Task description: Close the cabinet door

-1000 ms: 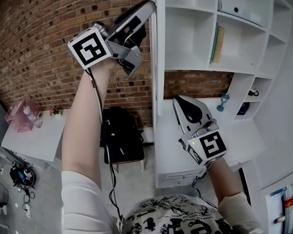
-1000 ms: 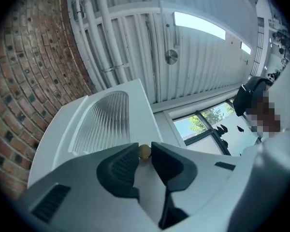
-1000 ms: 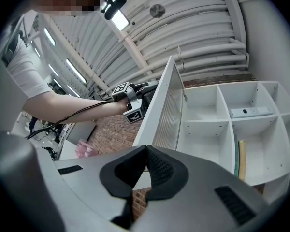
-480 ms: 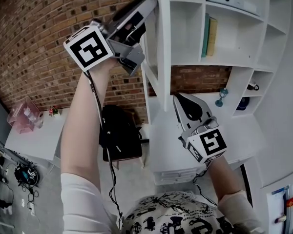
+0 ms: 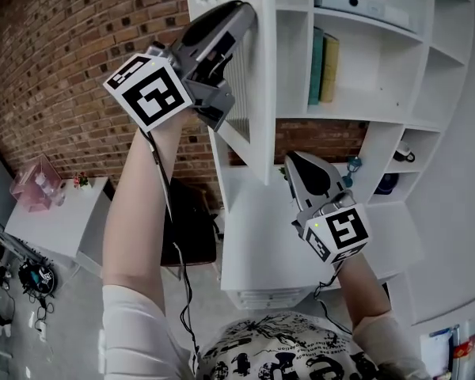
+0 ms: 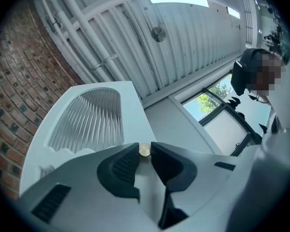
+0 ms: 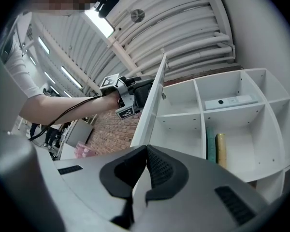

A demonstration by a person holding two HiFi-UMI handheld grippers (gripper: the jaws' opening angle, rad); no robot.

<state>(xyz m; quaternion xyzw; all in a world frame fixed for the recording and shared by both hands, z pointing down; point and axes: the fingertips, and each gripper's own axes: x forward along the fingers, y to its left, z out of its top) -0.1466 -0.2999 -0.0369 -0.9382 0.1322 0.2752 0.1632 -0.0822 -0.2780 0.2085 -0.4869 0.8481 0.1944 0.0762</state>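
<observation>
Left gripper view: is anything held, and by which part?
The left hand-held gripper grips the cabinet door by its small brass knob. The right hand-held gripper is shut, empty.

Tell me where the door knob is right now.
In the left gripper view, the brass knob sits low at centre, pinched between the left gripper's jaws, on the cabinet door.

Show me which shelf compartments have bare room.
Bare: the compartment just right of the cabinet door, left of the books. Also free: the shelf to the right of the books. Crowded: the small lower-right cubbies, which hold small items.
</observation>
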